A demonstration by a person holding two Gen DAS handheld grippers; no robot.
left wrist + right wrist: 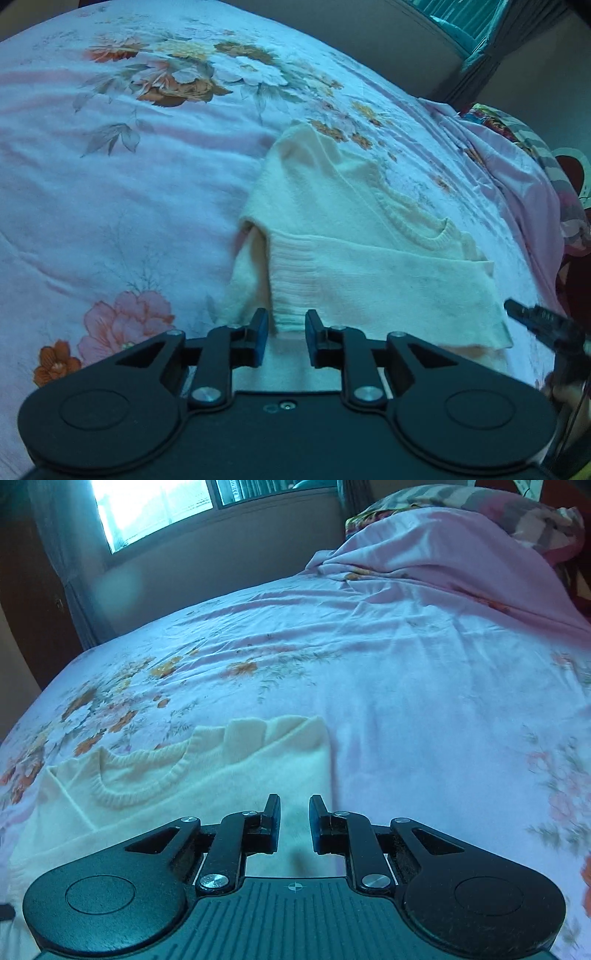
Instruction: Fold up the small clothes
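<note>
your cream knit sweater lies on the floral bedsheet, filling the centre and lower right of the left wrist frame and the lower left of the right wrist frame, and it looks partly folded, with one ribbed sleeve laid across the body below the neckline. your left gripper has its jaws parted around the ribbed cuff edge without pinching it, while your right gripper hangs parted over the sweater's right edge holding nothing, so i judge the final folds are still to come. no brand, label or writing is readable anywhere.
</note>
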